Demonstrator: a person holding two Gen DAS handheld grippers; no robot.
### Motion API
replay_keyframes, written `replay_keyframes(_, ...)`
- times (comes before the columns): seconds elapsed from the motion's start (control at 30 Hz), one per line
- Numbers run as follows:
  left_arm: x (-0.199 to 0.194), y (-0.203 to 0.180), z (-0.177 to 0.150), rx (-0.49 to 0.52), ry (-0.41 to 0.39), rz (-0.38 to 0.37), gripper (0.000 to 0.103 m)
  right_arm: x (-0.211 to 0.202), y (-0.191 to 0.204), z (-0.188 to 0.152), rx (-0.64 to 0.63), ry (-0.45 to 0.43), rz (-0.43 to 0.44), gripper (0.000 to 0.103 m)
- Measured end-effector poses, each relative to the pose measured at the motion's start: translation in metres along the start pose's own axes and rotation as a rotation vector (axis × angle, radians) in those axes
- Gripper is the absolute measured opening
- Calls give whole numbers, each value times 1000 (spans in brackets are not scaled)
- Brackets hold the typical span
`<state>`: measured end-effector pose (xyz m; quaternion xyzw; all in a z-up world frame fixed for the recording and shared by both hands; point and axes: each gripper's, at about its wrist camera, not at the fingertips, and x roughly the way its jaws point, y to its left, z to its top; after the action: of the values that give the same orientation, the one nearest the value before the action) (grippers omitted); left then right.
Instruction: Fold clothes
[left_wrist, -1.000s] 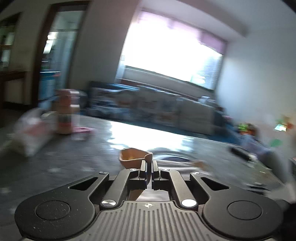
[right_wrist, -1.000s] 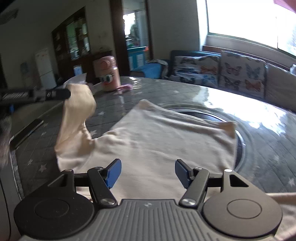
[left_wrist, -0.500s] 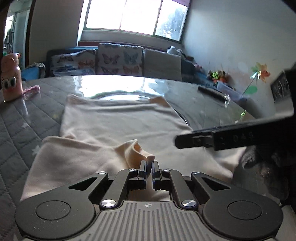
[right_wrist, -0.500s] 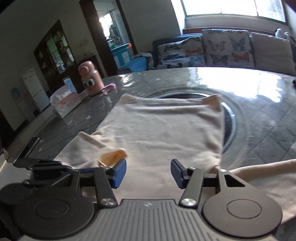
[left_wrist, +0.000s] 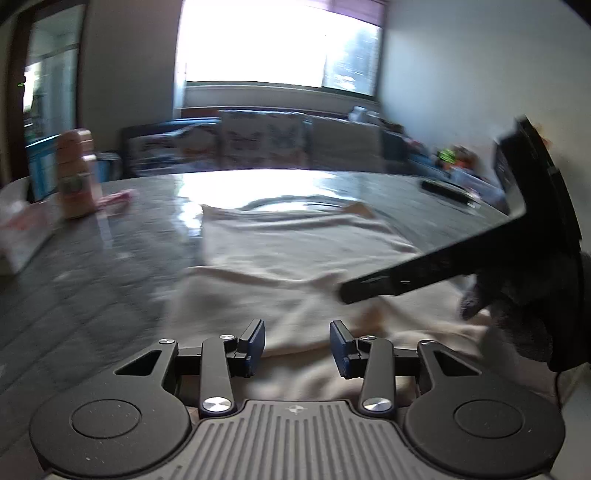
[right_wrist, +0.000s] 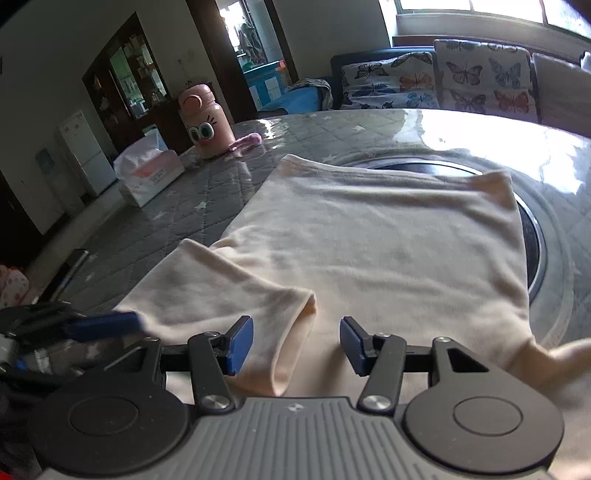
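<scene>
A cream shirt (right_wrist: 369, 240) lies flat on the grey quilted table (right_wrist: 221, 184); it also shows in the left wrist view (left_wrist: 295, 258). Its left sleeve (right_wrist: 229, 295) is folded in over the body, with the cuff between the right gripper's fingers. My left gripper (left_wrist: 297, 345) is open and empty just above the shirt's near edge. My right gripper (right_wrist: 295, 343) is open and empty over the folded sleeve. In the left wrist view the right gripper's fingers (left_wrist: 406, 280) reach in from the right. The left gripper's blue finger (right_wrist: 103, 325) shows at the left of the right wrist view.
A pink cartoon bottle (right_wrist: 203, 122) and a tissue box (right_wrist: 147, 173) stand at the table's far left. A dark remote (left_wrist: 447, 190) lies at the far right. A sofa with butterfly cushions (right_wrist: 443, 81) is behind the table.
My left gripper has opened and let go of the sleeve, which now lies folded over the shirt's body. The left gripper has drawn back to the near edge. The right gripper stays open.
</scene>
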<state>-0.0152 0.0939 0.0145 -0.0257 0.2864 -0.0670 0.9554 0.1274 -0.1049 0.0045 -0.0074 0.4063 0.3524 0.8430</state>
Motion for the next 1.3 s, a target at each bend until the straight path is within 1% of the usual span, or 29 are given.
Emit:
replay_keyframes(0.07,-4,13,-3,-27,-7,40,44,6,1,1,-1,11,-5,51)
replay_keyframes(0.1,-5,19,-5,-41,-9,59,46,9,2,2,-2,16,-8,45)
replay_keyframes(0.2,-9,37,-9,-81,-14,116,47,12,10,2,-22,16,-24,39)
replay_keyframes(0.27,-9,43,-13,-96,-8,137,47,14,15,3,-38,16,-37,28)
replay_keyframes(0.3,-8,44,-15,-99,-3,138,48,13,17,3,-43,15,-40,17)
replay_keyframes(0.33,-7,44,-17,-101,2,139,50,12,19,4,-47,14,-43,12)
replay_keyframes(0.37,-5,43,-18,-101,7,139,50,10,20,5,-48,11,-48,10)
replay_keyframes(0.4,-4,42,-19,-100,10,141,51,7,21,6,-54,4,-54,5)
replay_keyframes(0.57,1,36,-20,-86,14,151,56,-16,32,17,-89,-56,-46,5)
replay_keyframes(0.7,5,32,-20,-75,17,160,59,-42,50,40,-154,-118,-37,5)
replay_keyframes(0.87,11,26,-20,-46,22,180,59,-69,69,65,-230,-195,-41,5)
replay_keyframes(1.0,15,21,-22,-22,35,200,59,-86,77,73,-268,-241,-59,5)
replay_keyframes(1.1,15,19,-24,-6,37,217,59,-93,74,71,-274,-255,-82,5)
replay_keyframes(1.17,13,19,-24,-2,38,223,59,-94,67,66,-261,-248,-105,5)
replay_keyframes(1.3,10,19,-26,7,44,234,59,-88,46,53,-211,-206,-153,5)
